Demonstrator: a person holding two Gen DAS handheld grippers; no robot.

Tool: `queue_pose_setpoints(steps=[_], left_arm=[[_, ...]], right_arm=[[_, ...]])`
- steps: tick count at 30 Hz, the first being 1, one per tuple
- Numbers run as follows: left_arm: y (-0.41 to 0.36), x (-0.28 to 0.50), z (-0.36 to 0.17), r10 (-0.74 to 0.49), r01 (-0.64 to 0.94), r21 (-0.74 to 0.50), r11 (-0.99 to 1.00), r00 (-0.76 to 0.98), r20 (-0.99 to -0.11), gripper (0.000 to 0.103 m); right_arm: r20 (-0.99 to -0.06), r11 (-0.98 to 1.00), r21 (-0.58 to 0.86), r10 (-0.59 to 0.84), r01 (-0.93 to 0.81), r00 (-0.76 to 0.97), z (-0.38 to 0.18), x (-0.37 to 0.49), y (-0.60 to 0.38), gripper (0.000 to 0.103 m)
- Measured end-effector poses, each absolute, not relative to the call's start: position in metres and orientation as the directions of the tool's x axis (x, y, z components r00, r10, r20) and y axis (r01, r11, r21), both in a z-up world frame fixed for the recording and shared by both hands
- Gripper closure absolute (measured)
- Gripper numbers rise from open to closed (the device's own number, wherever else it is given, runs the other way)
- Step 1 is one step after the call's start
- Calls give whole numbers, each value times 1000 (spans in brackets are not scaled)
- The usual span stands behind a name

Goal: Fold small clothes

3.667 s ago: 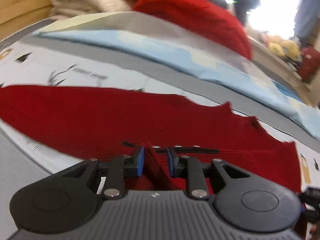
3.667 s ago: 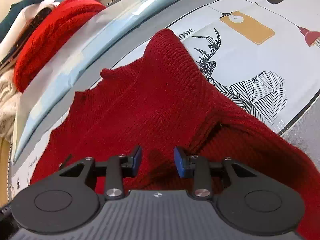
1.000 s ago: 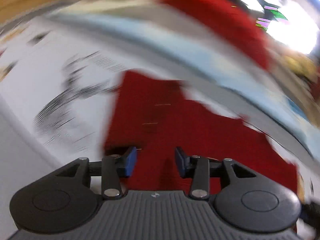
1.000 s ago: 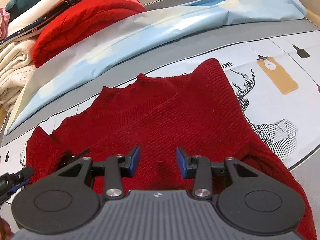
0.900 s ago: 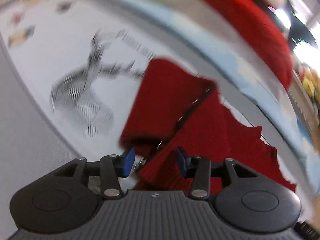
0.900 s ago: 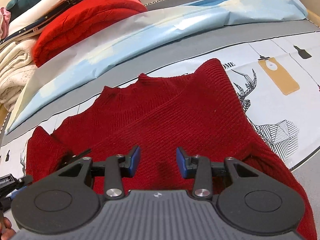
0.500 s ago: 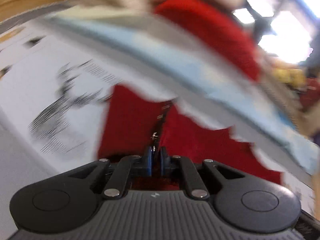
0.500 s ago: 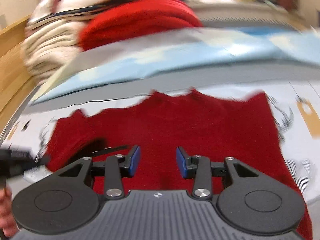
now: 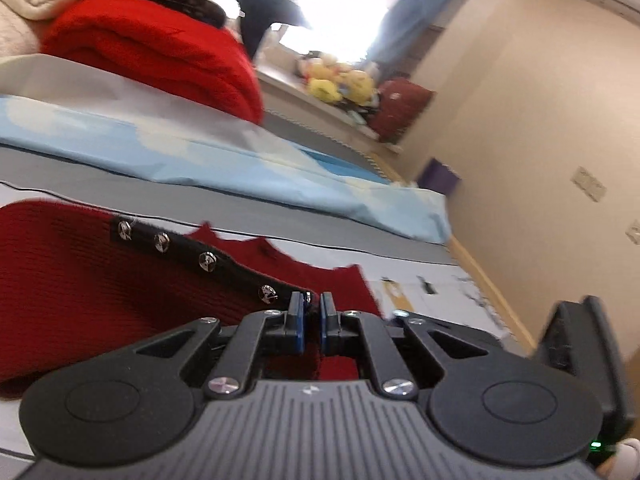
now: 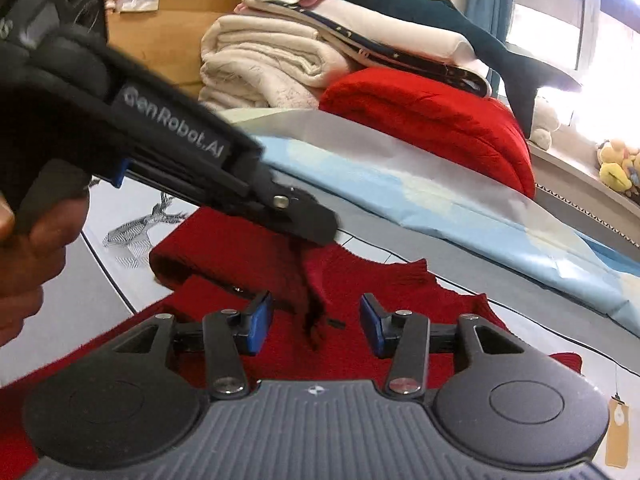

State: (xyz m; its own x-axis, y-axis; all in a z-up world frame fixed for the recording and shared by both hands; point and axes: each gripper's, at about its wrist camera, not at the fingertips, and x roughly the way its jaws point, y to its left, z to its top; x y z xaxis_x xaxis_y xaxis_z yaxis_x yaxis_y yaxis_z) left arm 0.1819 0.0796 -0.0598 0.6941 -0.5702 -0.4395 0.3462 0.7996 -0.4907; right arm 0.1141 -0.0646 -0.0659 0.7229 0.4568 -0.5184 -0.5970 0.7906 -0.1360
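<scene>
A pile of folded blankets (image 10: pixel 280 64) at the back, a pale blue sheet (image 10: pixel 440 196) before it, yellow plush toys (image 9: pixel 340 80) on a windowsill.

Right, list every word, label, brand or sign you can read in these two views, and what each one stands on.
"GenRobot.AI": white lettering along the black body of the left gripper, seen in the right wrist view.
Orange tag printed on the bed sheet: its marking is too small to read.
Small emblem on the grey housing of the right gripper: a logo, no letters.
Left wrist view: sheet prints too blurred, nothing readable.
</scene>
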Motion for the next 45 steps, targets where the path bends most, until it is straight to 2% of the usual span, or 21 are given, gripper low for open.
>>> queue_pose_setpoints(steps=[2, 3, 4, 6, 9, 11, 13, 16, 18, 23, 26, 27, 30, 33, 34, 35, 36, 37, 39, 42, 45], left_arm=[[79, 179, -58, -583, 347, -515, 784, 697, -418, 93], [82, 180, -58, -580, 336, -526, 781, 701, -415, 92], [87, 178, -58, -574, 326, -533, 781, 711, -407, 92], [98, 177, -54, -532, 291, -534, 794, 757, -378, 90], [117, 173, -48, -398, 181, -504, 844, 843, -363, 90], [126, 176, -49, -306, 90, -477, 874, 865, -398, 90], [130, 182, -55, -194, -12, -399, 917, 860, -472, 88], [130, 194, -72, -82, -117, -288, 951, 799, -596, 80], [131, 201, -87, -82, -144, -274, 951, 737, -671, 77], [124, 204, -107, -86, -133, -229, 964, 662, -744, 74], [121, 204, -132, -22, -175, -148, 973, 569, -822, 60], [125, 204, -137, -32, -192, -163, 968, 549, -835, 59], [129, 202, -132, -39, -213, -192, 958, 567, -823, 60], [128, 198, -119, -15, -212, -191, 959, 632, -775, 60], [130, 198, -121, -23, -212, -203, 956, 636, -771, 60], [131, 199, -128, -23, -213, -191, 958, 607, -795, 57], [133, 203, -139, -21, -221, -171, 960, 555, -831, 47], [135, 203, -144, -21, -234, -169, 957, 529, -848, 45], [133, 199, -128, 4, -247, -158, 956, 550, -835, 46], [122, 183, -90, 36, -176, -99, 979, 634, -772, 44], [120, 169, -72, -12, -138, -138, 981, 664, -747, 40]], right_arm=[[-515, 790, -123, 467, -601, 719, -66, 115, -66, 62], [-516, 788, -106, 478, -606, 711, -67, 116, -67, 89], [-521, 791, -81, 485, -607, 702, -66, 119, -71, 95], [-504, 821, 3, 494, -571, 708, -60, 129, -85, 95], [-445, 856, 250, 517, -453, 731, -45, 149, -130, 96], [-418, 852, 407, 495, -330, 762, -42, 164, -170, 96], [-475, 871, 456, 412, -183, 778, -52, 178, -204, 95], [-651, 947, 317, 178, 52, 738, -75, 194, -238, 95], [-702, 940, 311, 128, 140, 701, -90, 200, -258, 95], [-679, 952, 225, 1, 206, 734, -95, 195, -276, 80], [-663, 945, 279, 60, 172, 746, -97, 192, -282, 77], [-686, 945, 287, 86, 160, 722, -103, 194, -281, 75], [-786, 947, 240, 59, 216, 616, -123, 204, -284, 72], [-777, 926, 284, 71, 248, 625, -126, 201, -289, 69], [-781, 940, 253, 58, 230, 622, -125, 201, -287, 69], [-792, 948, 223, 41, 226, 609, -126, 202, -287, 69], [-803, 947, 214, 31, 240, 595, -128, 200, -289, 64], [-813, 936, 226, 27, 271, 582, -129, 199, -293, 58], [-804, 927, 239, 21, 290, 594, -123, 198, -294, 58], [-748, 945, 217, -1, 245, 664, -97, 189, -288, 58], [-696, 953, 220, 4, 209, 718, -73, 173, -289, 59]])
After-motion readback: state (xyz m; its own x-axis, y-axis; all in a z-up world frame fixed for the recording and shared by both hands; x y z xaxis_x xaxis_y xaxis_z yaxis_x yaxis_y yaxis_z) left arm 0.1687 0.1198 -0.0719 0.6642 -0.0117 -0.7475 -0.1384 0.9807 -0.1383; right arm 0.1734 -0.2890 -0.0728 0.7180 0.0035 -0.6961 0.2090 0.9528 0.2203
